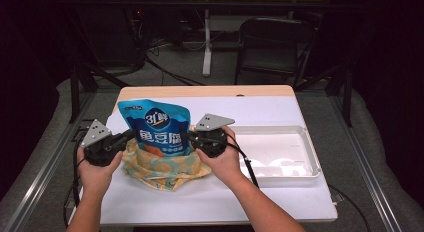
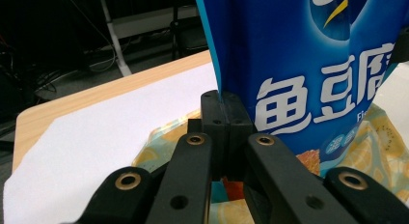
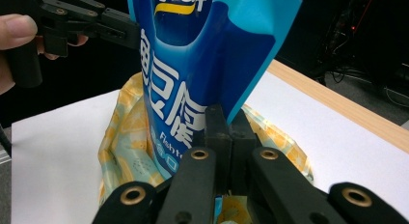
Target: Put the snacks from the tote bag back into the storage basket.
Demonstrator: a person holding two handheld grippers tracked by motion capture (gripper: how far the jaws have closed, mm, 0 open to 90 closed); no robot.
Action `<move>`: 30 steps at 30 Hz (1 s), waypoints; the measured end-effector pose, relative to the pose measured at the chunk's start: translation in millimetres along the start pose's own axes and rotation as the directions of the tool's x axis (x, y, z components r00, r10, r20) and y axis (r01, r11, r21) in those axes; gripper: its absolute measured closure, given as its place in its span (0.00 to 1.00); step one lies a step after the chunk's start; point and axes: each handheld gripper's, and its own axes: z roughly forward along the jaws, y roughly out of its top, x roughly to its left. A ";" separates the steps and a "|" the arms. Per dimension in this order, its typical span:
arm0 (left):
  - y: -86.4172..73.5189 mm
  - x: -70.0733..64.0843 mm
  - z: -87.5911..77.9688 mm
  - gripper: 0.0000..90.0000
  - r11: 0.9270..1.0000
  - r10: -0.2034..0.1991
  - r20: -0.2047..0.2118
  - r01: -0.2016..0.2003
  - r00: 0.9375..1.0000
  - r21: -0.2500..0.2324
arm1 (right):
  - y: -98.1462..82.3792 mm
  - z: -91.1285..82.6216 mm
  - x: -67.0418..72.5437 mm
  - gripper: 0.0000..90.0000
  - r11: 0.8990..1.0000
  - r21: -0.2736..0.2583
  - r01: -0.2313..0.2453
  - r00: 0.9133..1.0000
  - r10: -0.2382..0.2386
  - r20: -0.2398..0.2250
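A: Quick pass. Where's the blue snack pouch [image 1: 158,128]?

B: Upright at the middle of the white sheet [image 1: 280,199], bottom end down inside the yellow patterned cloth bag [image 1: 165,167], which is bunched around its base. The white tray [image 1: 305,172] sits apart, off to the right.

A: Grippers?

B: Left gripper [image 1: 125,137] comes in level from the pouch's left side, right gripper [image 1: 192,137] from its right. Both have their jaws pressed together on the pouch's side seams. In the left gripper view the left gripper [image 2: 223,113] nips the blue edge right at the tips; in the right gripper view the right gripper [image 3: 226,127] does the same on the opposite edge, with the cloth bag [image 3: 125,142] just below.

A: Any cloth caught in the pinch too?

B: Hard to say. Probably only pouch film, but the rim of the cloth sits close under the jaws and the contact line is hidden.

A: Handling?

B: Judging by looks: light, puffy, glossy film, so slippery and crushable. The flat sealed side seams are the stiffest part and the best hold, which is where both grips sit. Squeezing the belly would risk sliding off or denting the contents. The cloth is limp and won't hold its mouth open by itself.
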 end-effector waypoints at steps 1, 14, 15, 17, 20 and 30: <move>0.8 0.1 -0.5 1.00 1.000 0.002 -0.001 -0.002 1.000 -0.001 | 1.5 -0.8 -0.2 1.00 1.000 -0.001 0.002 1.000 -0.002 0.000; 12.1 -0.7 -2.7 1.00 1.000 0.005 0.006 -0.005 1.000 -0.025 | 12.7 -8.1 -2.7 1.00 1.000 -0.019 0.013 1.000 -0.013 0.007; 13.2 -0.9 -3.2 1.00 1.000 0.008 0.005 -0.008 1.000 -0.027 | 14.0 -9.1 -2.9 1.00 1.000 -0.022 0.012 1.000 -0.012 0.010; 15.5 -1.5 -3.5 1.00 1.000 0.008 0.005 -0.008 1.000 -0.030 | 16.5 -10.9 -3.7 1.00 1.000 -0.027 0.010 1.000 -0.010 0.007; 19.1 -2.3 -4.4 1.00 1.000 0.010 0.003 -0.010 1.000 -0.025 | 20.3 -13.0 -4.9 1.00 0.999 -0.032 0.011 1.000 -0.011 0.009; 28.1 -2.2 -6.7 1.00 0.999 0.009 0.001 -0.009 1.000 -0.031 | 29.9 -17.1 -8.1 1.00 0.999 -0.035 0.020 1.000 -0.019 0.007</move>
